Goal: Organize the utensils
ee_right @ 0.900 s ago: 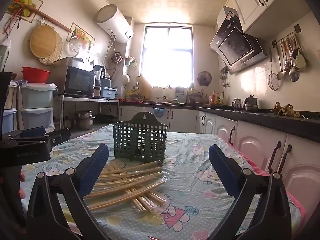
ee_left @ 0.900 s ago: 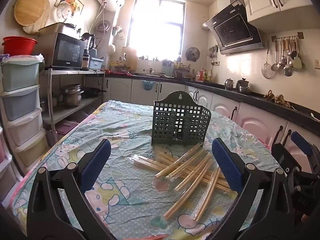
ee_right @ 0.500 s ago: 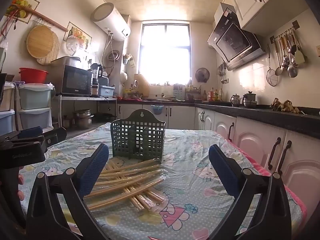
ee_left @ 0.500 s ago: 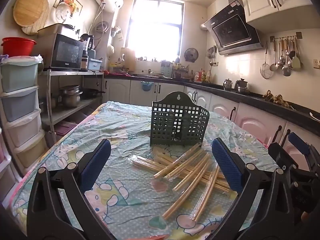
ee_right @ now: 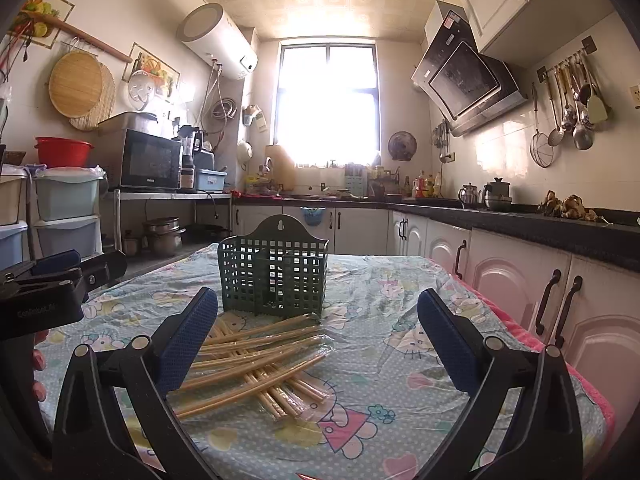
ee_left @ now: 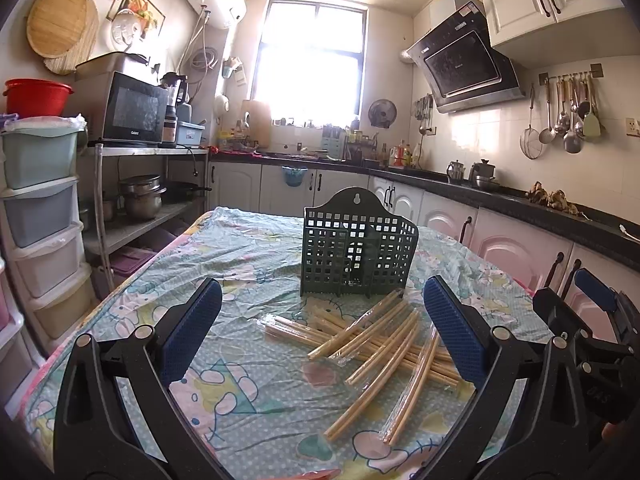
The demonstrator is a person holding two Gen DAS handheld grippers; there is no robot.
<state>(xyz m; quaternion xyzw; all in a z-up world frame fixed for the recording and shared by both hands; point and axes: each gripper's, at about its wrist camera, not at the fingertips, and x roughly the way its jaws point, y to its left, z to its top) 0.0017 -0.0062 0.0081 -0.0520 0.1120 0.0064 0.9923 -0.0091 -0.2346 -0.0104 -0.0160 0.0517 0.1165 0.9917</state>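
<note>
The wrapped chopsticks (ee_left: 380,340) lie in a loose crossed heap on the table (ee_left: 256,256), just in front of the upright green lattice holder (ee_left: 356,256) at the far side — most of their long axes run from near to far, fanning toward the holder's foot. In the left wrist view the heap sits ahead and to the right between the fingers of the left gripper (ee_left: 322,336); in the right wrist view it lies ahead and to the left, close by the left finger of the right gripper (ee_right: 318,340). Both seem about equally near. Both grippers hover with jaws spread fully wide, holding and touching nothing.
</note>
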